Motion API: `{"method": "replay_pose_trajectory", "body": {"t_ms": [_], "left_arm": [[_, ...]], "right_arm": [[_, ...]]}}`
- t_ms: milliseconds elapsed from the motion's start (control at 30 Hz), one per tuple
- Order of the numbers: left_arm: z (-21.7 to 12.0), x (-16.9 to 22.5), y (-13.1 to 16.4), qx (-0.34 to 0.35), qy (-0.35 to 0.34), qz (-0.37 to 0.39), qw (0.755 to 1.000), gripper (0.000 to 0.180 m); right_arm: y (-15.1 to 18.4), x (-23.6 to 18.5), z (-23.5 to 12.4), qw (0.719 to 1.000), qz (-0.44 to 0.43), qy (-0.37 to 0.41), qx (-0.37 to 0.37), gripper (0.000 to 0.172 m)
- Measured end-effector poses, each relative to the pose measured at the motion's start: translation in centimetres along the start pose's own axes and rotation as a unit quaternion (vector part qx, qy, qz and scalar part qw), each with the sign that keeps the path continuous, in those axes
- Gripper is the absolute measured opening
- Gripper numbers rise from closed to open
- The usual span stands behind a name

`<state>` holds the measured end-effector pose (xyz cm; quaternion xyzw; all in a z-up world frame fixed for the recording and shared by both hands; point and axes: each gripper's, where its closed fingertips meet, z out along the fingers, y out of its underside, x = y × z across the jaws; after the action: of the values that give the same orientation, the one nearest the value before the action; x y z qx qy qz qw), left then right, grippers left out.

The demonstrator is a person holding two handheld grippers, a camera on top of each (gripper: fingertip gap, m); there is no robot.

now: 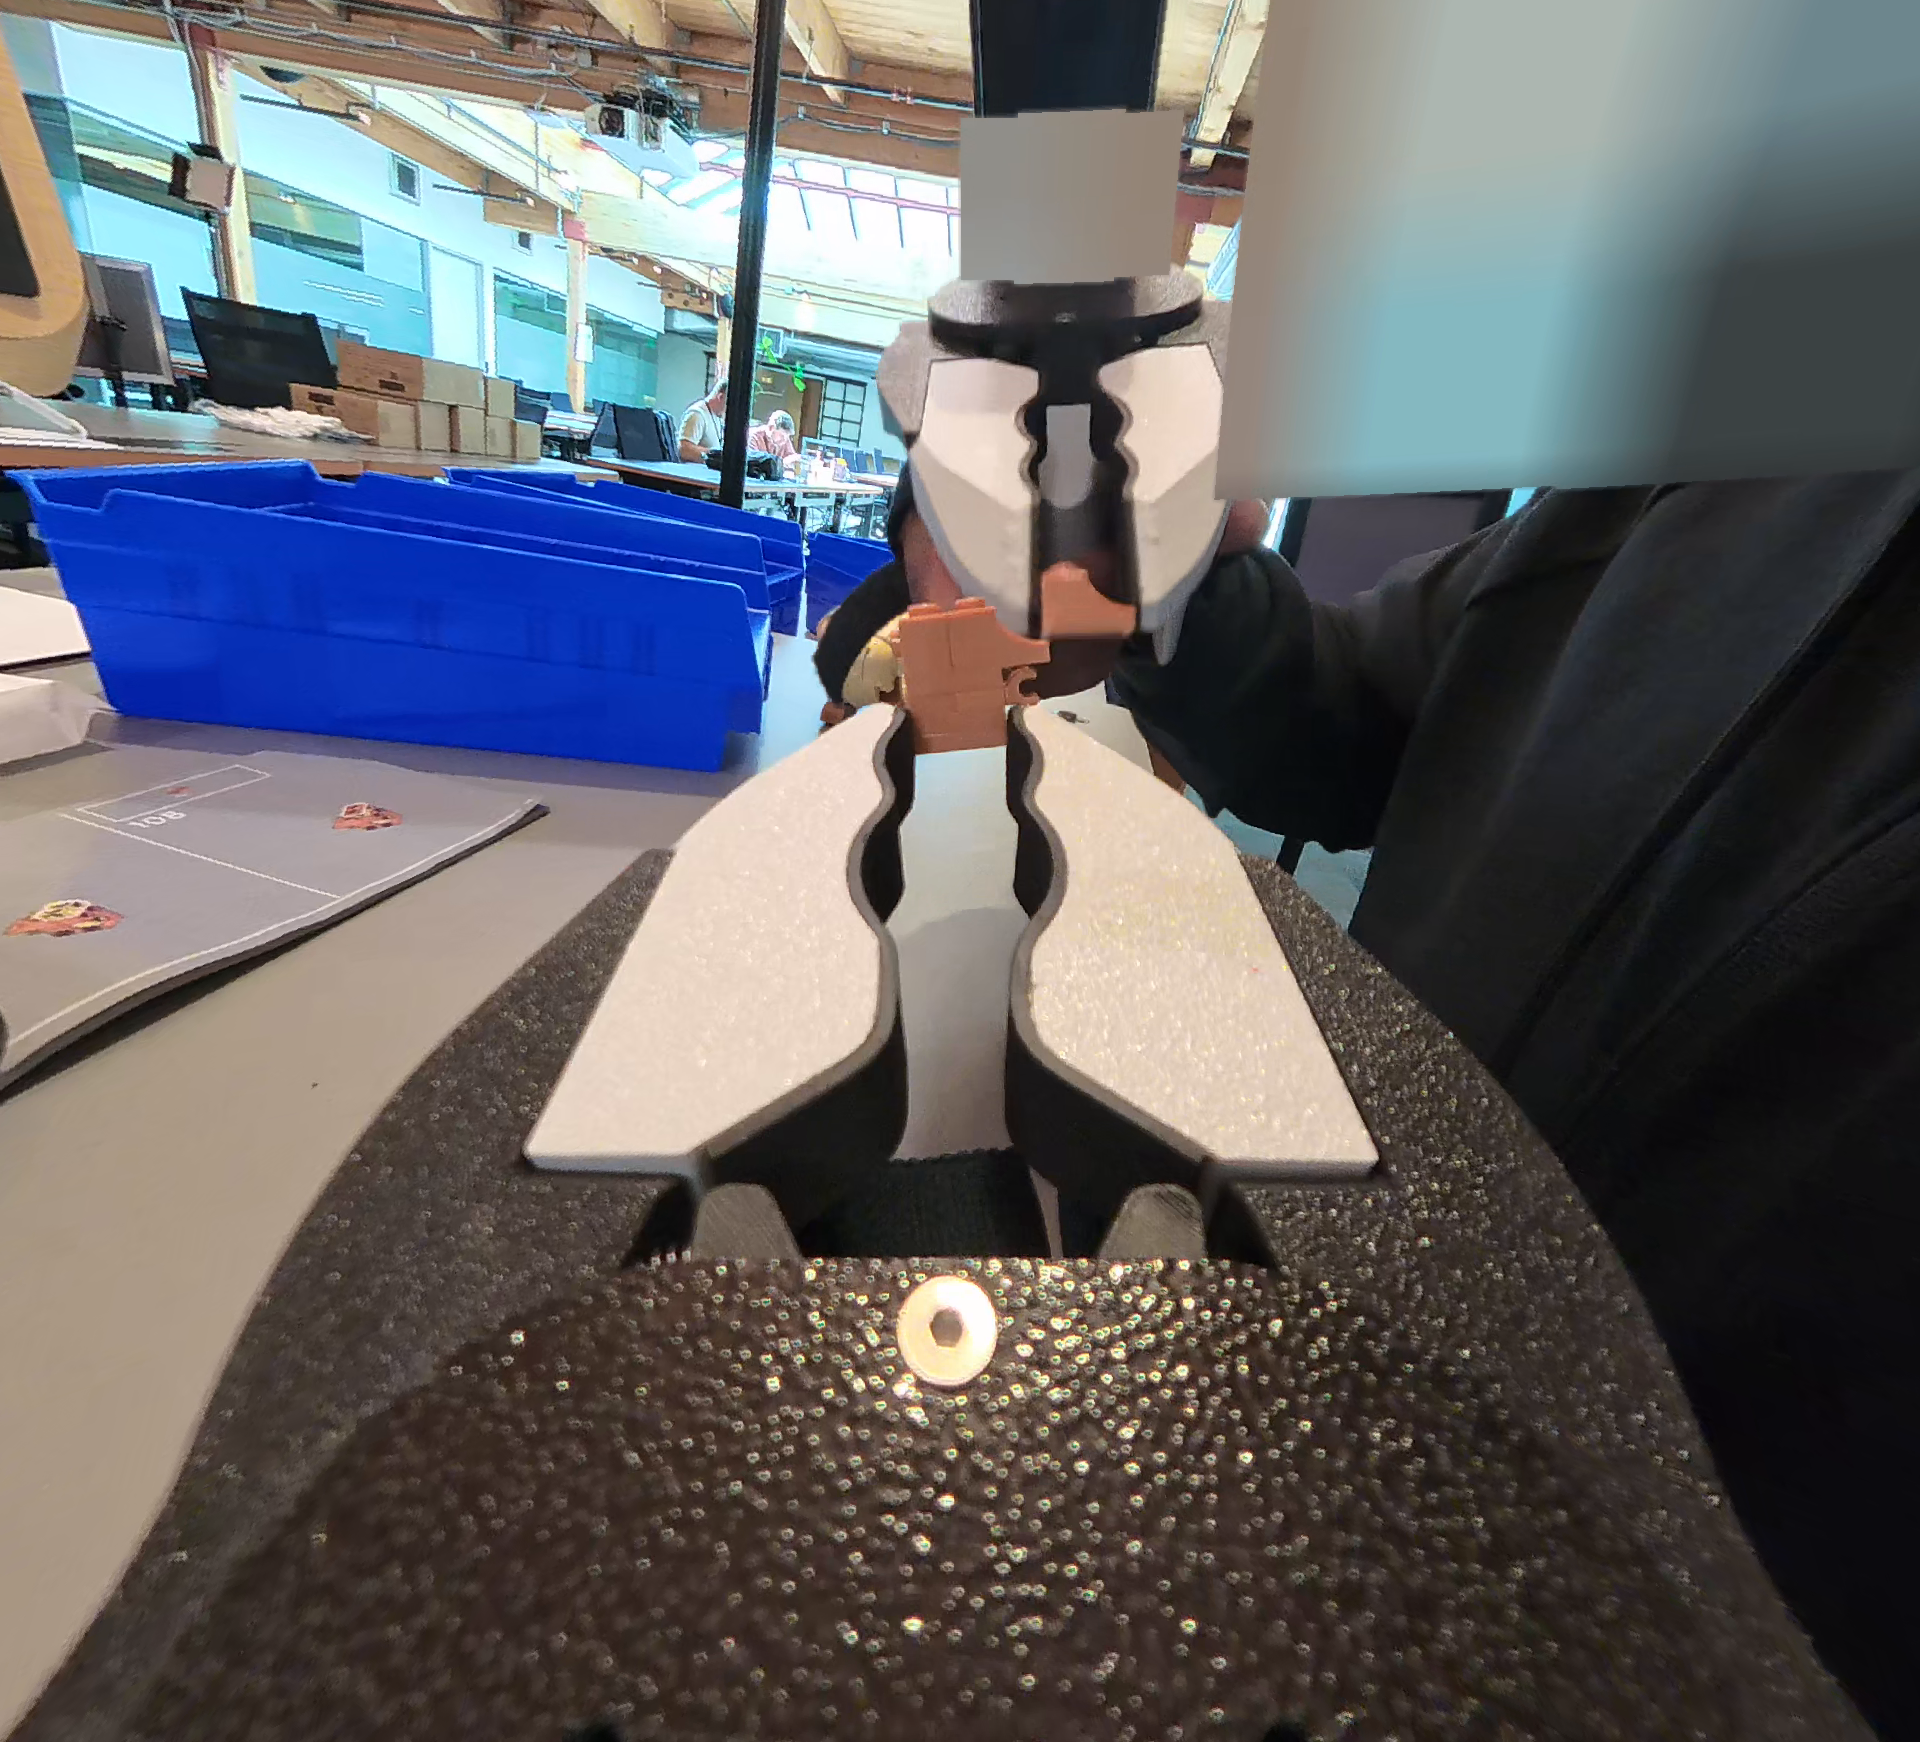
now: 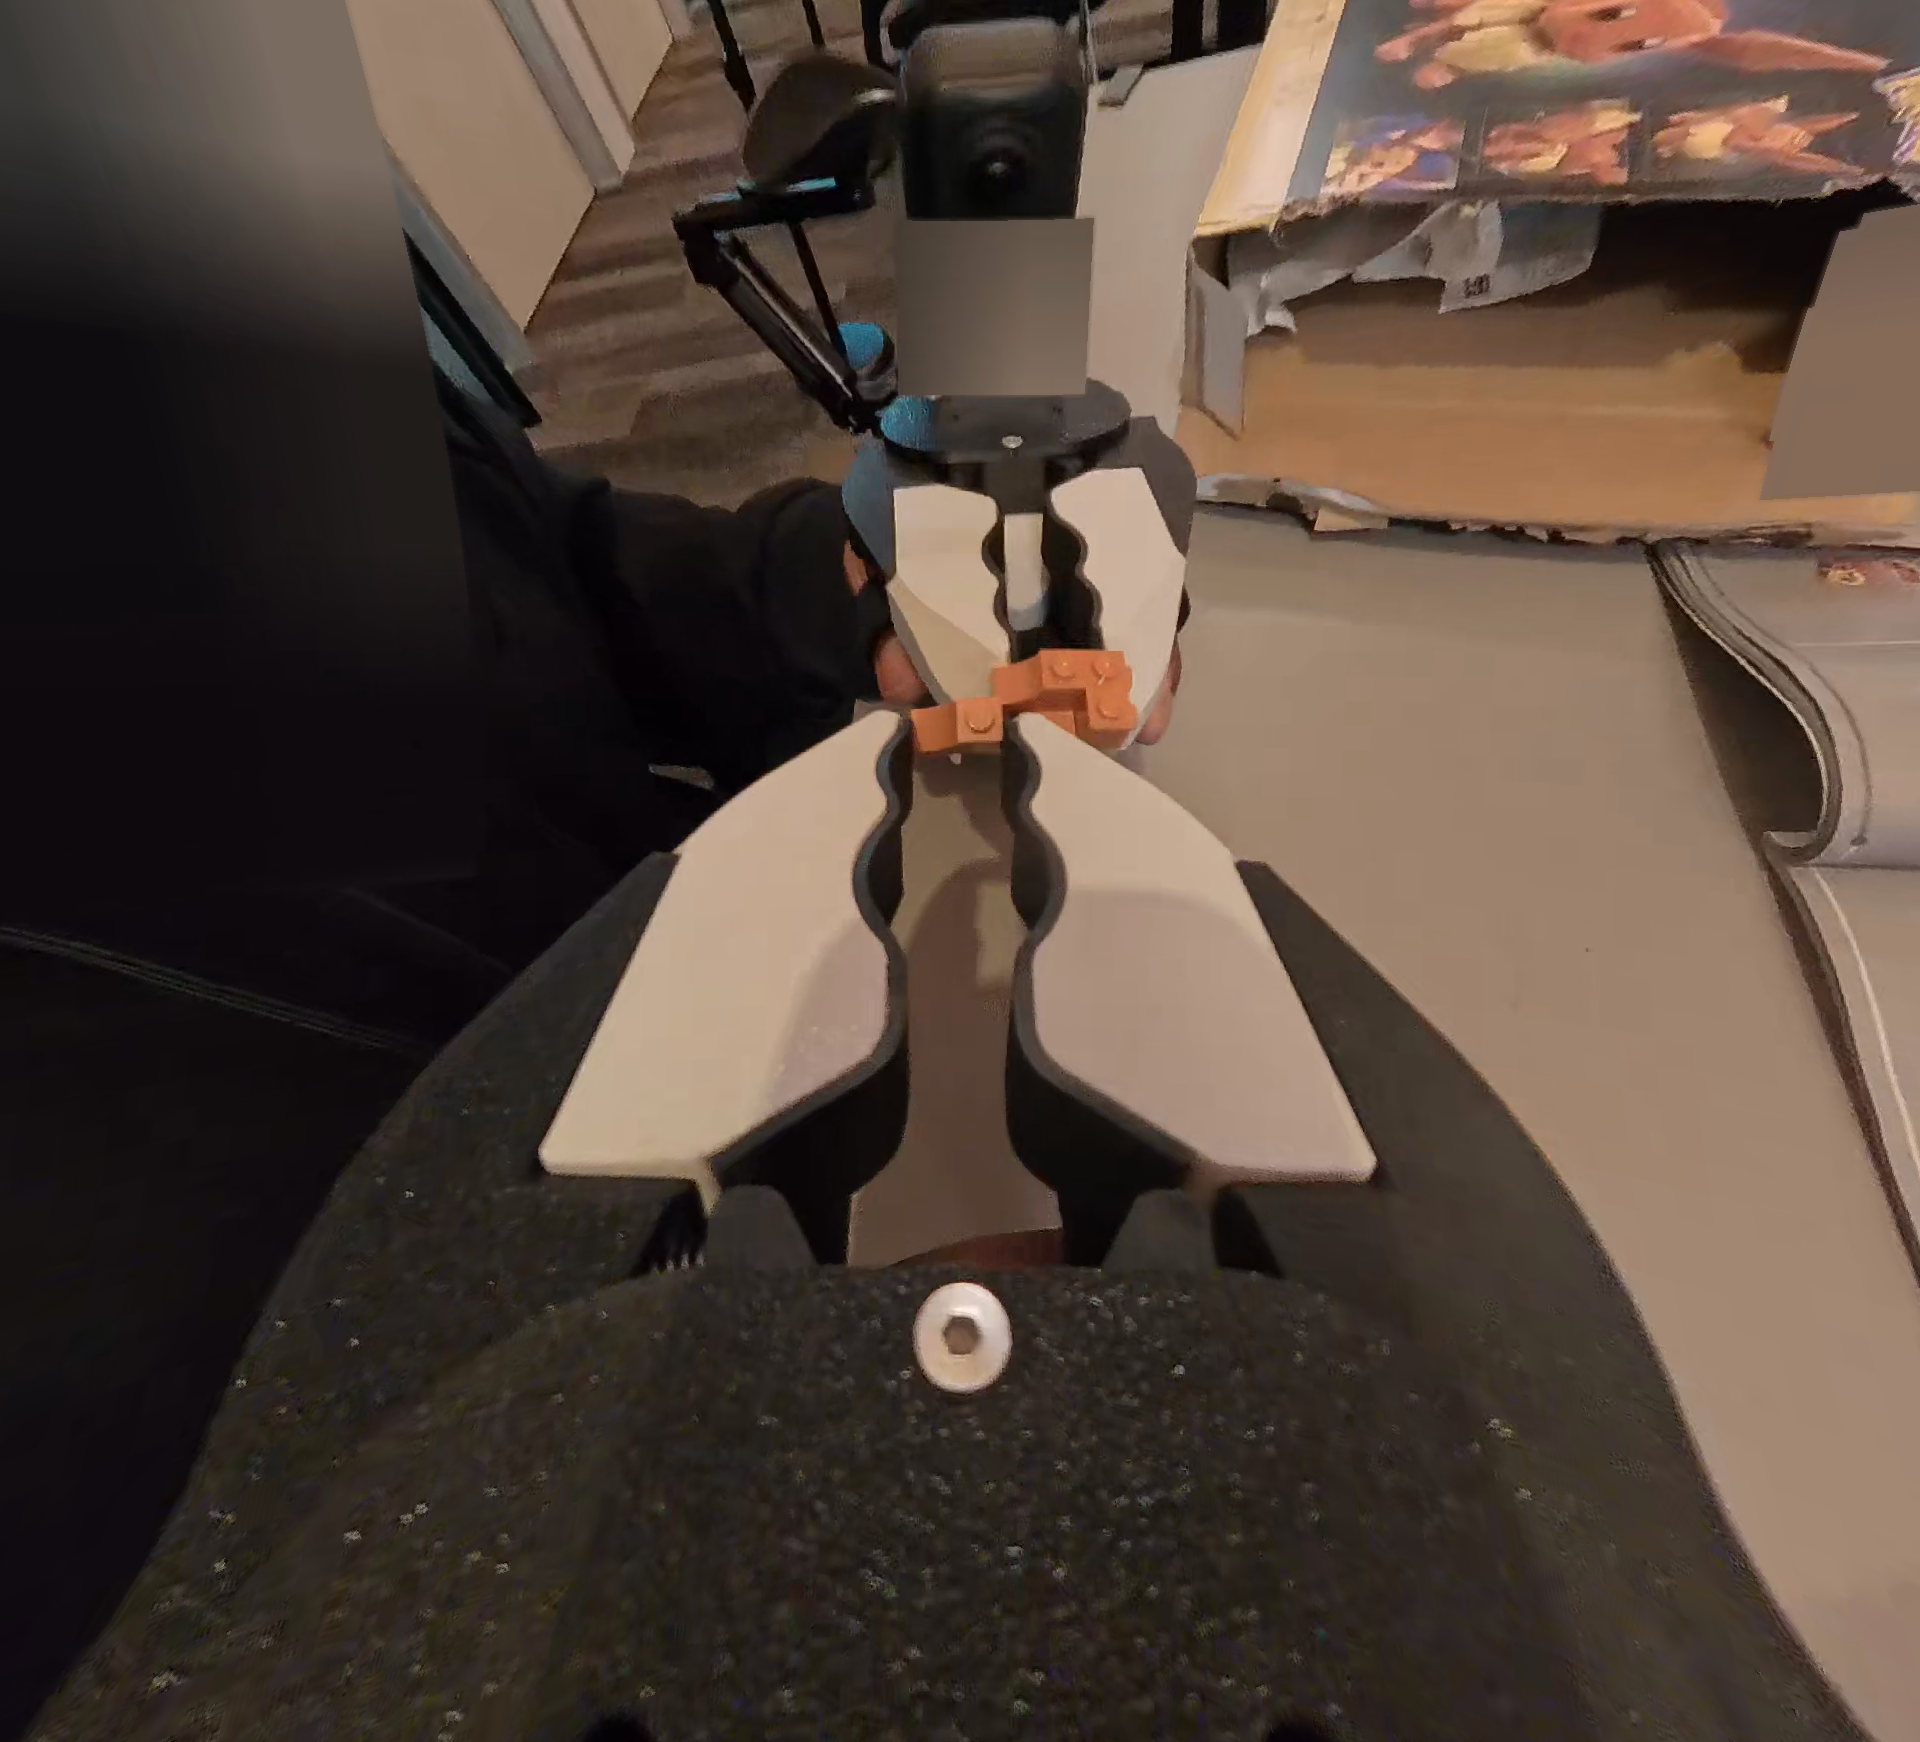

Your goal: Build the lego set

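My left gripper [image 1: 956, 742] is shut on a small assembly of orange-brown bricks [image 1: 961, 669] with a clip piece on its right side, held above the grey table [image 1: 260, 1225]. My right gripper [image 2: 956, 742] faces it tip to tip and is shut on a single small orange-brown brick [image 2: 961, 726]. In the right wrist view the left gripper [image 2: 1039, 653] shows farther off with the assembly [image 2: 1086, 690], which the small brick touches at its near left. In the left wrist view the right gripper [image 1: 1081, 591] holds the small brick [image 1: 1086, 601] just above and right of the assembly.
Several blue bins [image 1: 416, 612] stand at the left on the table, and an open grey instruction booklet [image 1: 208, 882] lies in front of them. A torn cardboard box with a printed picture [image 2: 1558, 82] stands at the back right. A person's dark sleeve [image 1: 1610, 809] fills the right side.
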<state>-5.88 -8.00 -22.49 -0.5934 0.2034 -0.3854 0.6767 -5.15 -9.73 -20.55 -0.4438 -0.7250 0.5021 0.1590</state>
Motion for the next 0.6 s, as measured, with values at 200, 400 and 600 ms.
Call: {"method": "replay_pose_trajectory", "body": {"t_ms": [200, 400, 600], "left_arm": [[-0.1, 0.0, -0.1, 0.002, 0.002, -0.003, 1.000, 0.016], [0.0, 0.1, 0.0, 0.001, 0.001, 0.001, 1.000, 0.016], [-0.1, -0.1, 0.0, 0.002, -0.006, -0.002, 1.000, 0.016]], "right_arm": [[0.2, 0.3, 0.4, 1.000, 0.022, -0.013, -0.009, 0.015], [0.3, 0.8, 0.4, 1.000, 0.018, 0.010, -0.020, 0.015], [0.2, 1.1, 0.5, 0.999, -0.004, 0.045, -0.030, 0.015]]}}
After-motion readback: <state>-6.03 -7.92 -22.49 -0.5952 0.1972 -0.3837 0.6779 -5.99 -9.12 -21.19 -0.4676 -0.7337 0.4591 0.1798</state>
